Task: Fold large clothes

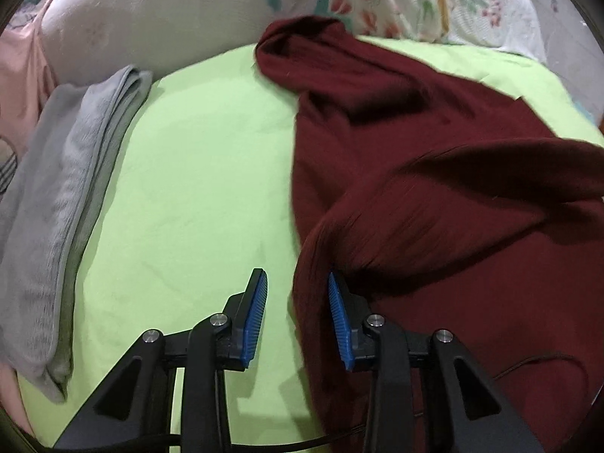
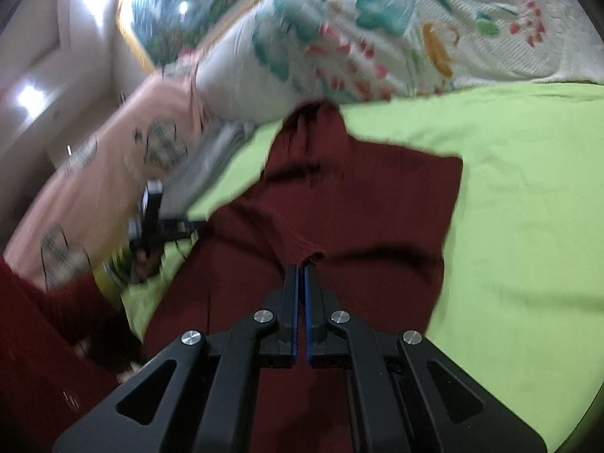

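Observation:
A dark red garment (image 1: 434,158) lies rumpled on a lime green sheet (image 1: 196,173), filling the right half of the left wrist view. My left gripper (image 1: 298,283) is open just above the sheet, its right finger at the garment's left edge, nothing between the pads. In the right wrist view the same red garment (image 2: 358,196) lies spread on the green sheet (image 2: 528,207). My right gripper (image 2: 302,270) is shut on a sleeve cuff of the red garment (image 2: 307,251) and holds it above the cloth. The left gripper (image 2: 151,222) shows blurred at the left.
A folded grey garment (image 1: 64,196) lies at the left edge of the sheet. A floral white pillow (image 1: 415,3) and a pale cushion (image 1: 143,19) stand behind. A pink sheet with prints (image 2: 113,173) lies to the left.

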`<action>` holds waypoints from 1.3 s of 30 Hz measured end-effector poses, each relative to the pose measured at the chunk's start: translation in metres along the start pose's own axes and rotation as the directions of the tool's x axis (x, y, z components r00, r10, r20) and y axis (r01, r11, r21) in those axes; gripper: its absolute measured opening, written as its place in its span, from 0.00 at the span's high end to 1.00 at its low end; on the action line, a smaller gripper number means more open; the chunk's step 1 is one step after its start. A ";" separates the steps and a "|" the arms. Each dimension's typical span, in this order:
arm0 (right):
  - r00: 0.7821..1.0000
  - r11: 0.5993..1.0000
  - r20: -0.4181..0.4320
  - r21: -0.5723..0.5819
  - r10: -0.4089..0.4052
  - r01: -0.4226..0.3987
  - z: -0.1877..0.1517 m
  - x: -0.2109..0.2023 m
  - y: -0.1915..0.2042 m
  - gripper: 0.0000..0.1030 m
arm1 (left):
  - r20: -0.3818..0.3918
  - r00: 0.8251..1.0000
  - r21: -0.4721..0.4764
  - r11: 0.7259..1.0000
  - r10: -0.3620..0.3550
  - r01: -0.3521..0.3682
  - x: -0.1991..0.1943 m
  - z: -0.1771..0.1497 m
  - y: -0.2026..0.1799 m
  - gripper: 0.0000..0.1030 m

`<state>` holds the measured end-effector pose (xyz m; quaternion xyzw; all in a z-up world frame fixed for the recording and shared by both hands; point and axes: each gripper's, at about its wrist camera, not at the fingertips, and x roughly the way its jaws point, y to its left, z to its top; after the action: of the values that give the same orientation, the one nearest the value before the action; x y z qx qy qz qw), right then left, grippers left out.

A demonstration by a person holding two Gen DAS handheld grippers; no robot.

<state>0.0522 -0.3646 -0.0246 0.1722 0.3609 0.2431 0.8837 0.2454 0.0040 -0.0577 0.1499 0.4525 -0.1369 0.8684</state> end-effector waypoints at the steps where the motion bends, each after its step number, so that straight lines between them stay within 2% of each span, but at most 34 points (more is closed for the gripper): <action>1: 0.999 1.000 -0.033 -0.012 -0.010 0.009 -0.008 0.002 0.003 0.98 | -0.004 1.000 -0.029 1.000 0.006 -0.006 0.000 -0.006 0.004 0.75; 2: 0.998 1.000 -0.066 -0.022 -0.022 0.021 -0.017 0.005 0.006 0.98 | -0.007 1.000 -0.057 0.998 0.004 -0.005 -0.001 -0.012 0.008 0.78; 6: 0.980 0.996 -0.185 -0.069 -0.076 0.064 -0.047 0.019 0.016 1.00 | -0.006 1.000 -0.157 0.987 0.019 -0.019 -0.006 -0.031 0.020 0.79; 8: 0.967 0.993 -0.232 -0.084 -0.105 0.087 -0.059 0.025 0.019 1.00 | -0.010 1.000 -0.170 0.985 0.029 -0.031 -0.009 -0.037 0.022 0.79; 10: 0.960 0.995 -0.264 -0.053 -0.091 0.079 -0.065 0.027 0.015 0.99 | -0.013 0.999 -0.180 0.983 0.031 -0.033 -0.013 -0.041 0.024 0.79; 12: 0.967 0.997 -0.247 0.025 -0.065 0.073 -0.062 0.022 0.007 0.99 | -0.005 0.999 -0.193 0.981 0.035 -0.035 -0.020 -0.044 0.027 0.79; 14: 0.988 0.995 -0.155 0.096 0.013 0.002 -0.046 0.011 0.006 0.98 | 0.007 0.999 -0.188 0.982 0.034 -0.033 -0.026 -0.045 0.026 0.79; 15: 0.993 0.992 -0.095 0.118 0.063 -0.052 -0.038 0.007 0.010 0.94 | 0.015 0.999 -0.177 0.984 0.029 -0.026 -0.027 -0.045 0.024 0.79; 16: 0.991 0.982 -0.018 0.141 0.132 -0.128 -0.022 0.009 0.014 0.83 | 0.020 0.999 -0.170 0.985 0.025 -0.021 -0.027 -0.043 0.023 0.77; 17: 0.987 0.976 0.009 0.146 0.162 -0.162 -0.012 0.016 0.018 0.75 | 0.025 0.999 -0.166 0.986 0.021 -0.017 -0.026 -0.042 0.022 0.77; 18: 0.983 0.972 0.018 0.144 0.185 -0.186 0.001 0.029 0.024 0.60 | 0.030 0.999 -0.166 0.986 0.012 -0.007 -0.024 -0.038 0.021 0.77; 19: 0.982 0.972 0.010 0.140 0.189 -0.189 0.016 0.048 0.031 0.53 | 0.034 0.999 -0.169 0.986 0.004 0.002 -0.022 -0.034 0.021 0.77; 21: 0.981 0.972 -0.017 0.145 0.192 -0.187 0.048 0.099 0.045 0.53 | 0.049 0.999 -0.178 0.984 -0.014 0.023 -0.019 -0.027 0.022 0.74; 23: 0.974 0.962 -0.061 0.184 0.218 -0.203 0.074 0.150 0.055 0.53 | 0.060 0.997 -0.187 0.980 -0.057 0.067 -0.014 -0.020 0.024 0.66; 25: 0.948 0.938 -0.116 0.225 0.296 -0.265 0.099 0.210 0.068 0.53 | 0.055 0.996 -0.191 0.978 -0.073 0.083 -0.007 -0.015 0.025 0.67; 28: 0.919 0.921 -0.211 0.283 0.333 -0.269 0.119 0.281 0.081 0.53 | 0.048 0.993 -0.172 0.979 -0.105 0.112 0.001 -0.014 0.024 0.67; 30: 0.903 0.922 -0.275 0.300 0.329 -0.245 0.126 0.324 0.085 0.53 | 0.041 0.992 -0.162 0.979 -0.117 0.122 0.005 -0.015 0.022 0.68; 33: 0.892 0.941 -0.358 0.288 0.275 -0.175 0.124 0.369 0.087 0.53 | 0.044 0.989 -0.169 0.974 -0.144 0.150 0.010 -0.020 0.023 0.70; 34: 0.884 0.940 -0.377 0.295 0.278 -0.171 0.122 0.380 0.087 0.53 | 0.045 0.987 -0.171 0.973 -0.152 0.158 0.012 -0.021 0.023 0.73; 36: 0.858 0.921 -0.386 0.324 0.339 -0.218 0.119 0.390 0.090 0.55 | 0.066 0.984 -0.172 0.969 -0.167 0.176 0.012 -0.023 0.024 0.84; 37: 0.853 0.915 -0.381 0.330 0.356 -0.234 0.120 0.391 0.094 0.67 | 0.075 0.983 -0.170 0.969 -0.166 0.177 0.011 -0.023 0.023 0.91; 39: 0.838 0.900 -0.377 0.342 0.395 -0.271 0.122 0.395 0.099 0.89 | 0.111 0.983 -0.158 0.974 -0.144 0.161 0.004 -0.024 0.021 0.93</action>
<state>0.3551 -0.0800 -0.1124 0.2947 0.5440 0.3743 0.6907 0.2378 0.0317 -0.0714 0.0349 0.4288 -0.1723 0.8861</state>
